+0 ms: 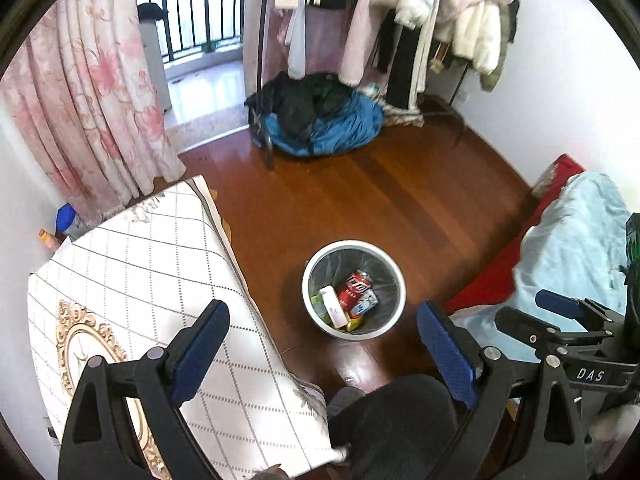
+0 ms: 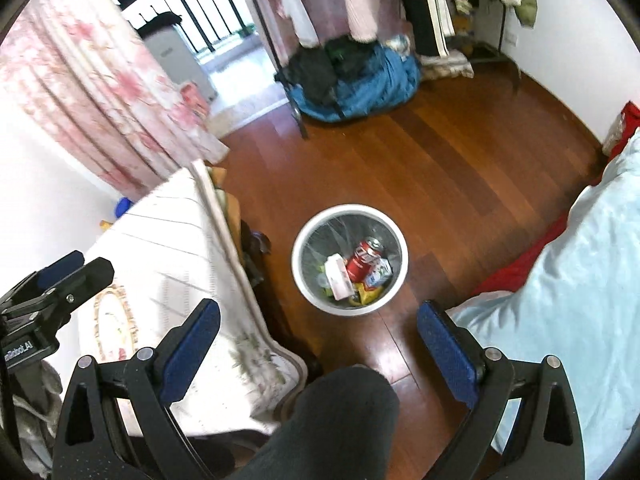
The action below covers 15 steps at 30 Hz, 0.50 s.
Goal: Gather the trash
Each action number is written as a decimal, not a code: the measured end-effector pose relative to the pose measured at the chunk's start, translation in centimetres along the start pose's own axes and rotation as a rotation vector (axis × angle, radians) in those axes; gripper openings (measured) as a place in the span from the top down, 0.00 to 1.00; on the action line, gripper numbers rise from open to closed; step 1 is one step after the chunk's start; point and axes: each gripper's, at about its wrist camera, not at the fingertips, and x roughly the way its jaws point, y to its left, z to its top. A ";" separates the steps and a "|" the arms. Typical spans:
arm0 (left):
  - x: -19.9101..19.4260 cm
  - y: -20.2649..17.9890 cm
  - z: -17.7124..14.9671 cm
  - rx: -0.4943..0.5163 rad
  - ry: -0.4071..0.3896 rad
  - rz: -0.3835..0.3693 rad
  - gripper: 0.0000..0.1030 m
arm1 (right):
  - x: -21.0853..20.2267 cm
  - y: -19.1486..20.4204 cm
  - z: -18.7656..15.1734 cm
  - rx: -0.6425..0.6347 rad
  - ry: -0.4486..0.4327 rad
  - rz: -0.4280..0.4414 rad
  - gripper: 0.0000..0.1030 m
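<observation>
Both grippers hang wide open with nothing between their blue fingers (image 1: 202, 344): left gripper (image 1: 324, 344), right gripper (image 2: 318, 350). Ahead of the fingers, between them, the white bin (image 1: 354, 290) stands on the wooden floor (image 1: 400, 184), holding a red can (image 1: 354, 289), a white packet (image 1: 333, 306) and wrappers. A dark trouser knee (image 2: 340, 408) sits just below the fingers. Left of them lies the cloth-covered surface (image 1: 132, 280); right, the bed (image 2: 580, 272).

"DAS" is printed on the right tongs (image 1: 560, 312).
</observation>
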 end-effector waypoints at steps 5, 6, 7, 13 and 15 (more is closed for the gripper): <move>-5.1 0.2 -1.0 0.007 -0.063 -0.041 0.07 | -6.1 1.5 -1.8 -0.016 -0.062 0.046 0.03; -6.1 0.3 -1.2 0.005 -0.075 -0.048 0.07 | -6.6 1.7 -2.1 -0.017 -0.068 0.053 0.03; -6.8 0.3 -1.4 0.003 -0.087 -0.053 0.07 | -7.5 1.9 -2.3 -0.017 -0.076 0.063 0.03; -10.6 0.3 -2.6 -0.006 -0.127 -0.099 0.07 | -12.4 3.3 -3.7 -0.047 -0.121 0.112 0.00; -11.4 0.3 -2.9 -0.006 -0.137 -0.111 0.07 | -14.0 3.8 -4.1 -0.063 -0.135 0.122 0.00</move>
